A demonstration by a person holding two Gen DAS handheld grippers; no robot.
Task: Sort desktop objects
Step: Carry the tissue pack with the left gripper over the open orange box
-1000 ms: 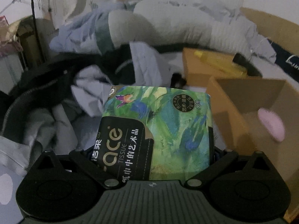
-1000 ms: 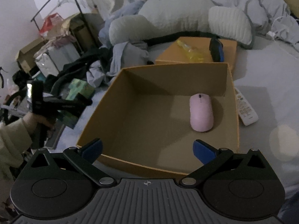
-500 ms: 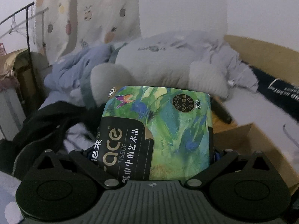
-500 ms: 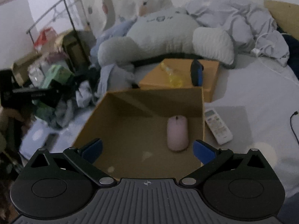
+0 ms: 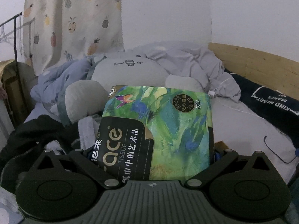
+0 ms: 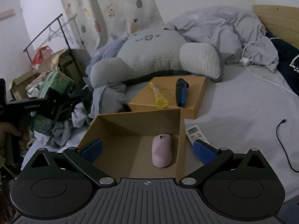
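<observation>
My left gripper (image 5: 151, 153) is shut on a green tissue pack (image 5: 158, 127) and holds it up in the air, left of the open cardboard box (image 6: 112, 128). The pack and gripper also show at the left in the right wrist view (image 6: 56, 85). A pink mouse (image 6: 161, 153) lies inside the box. My right gripper (image 6: 147, 149) is open and empty above the box's near side. A yellow bottle (image 6: 158, 97) and a black-blue shaver (image 6: 181, 91) lie on the box lid (image 6: 198, 93) behind. A white remote (image 6: 196, 133) lies right of the box.
A big grey plush pillow (image 6: 153, 56) and crumpled bedding (image 6: 224, 33) fill the back of the bed. Clothes (image 6: 104, 97) pile at the left. A black cable (image 6: 284, 145) and a white charger cord (image 6: 261, 74) lie on the sheet at the right. A wooden headboard (image 5: 252, 65) stands far right.
My left gripper has lifted the tissue pack up and tilted, so its view rose from the box to the pillow and wall. My right gripper has drawn back and risen from the box.
</observation>
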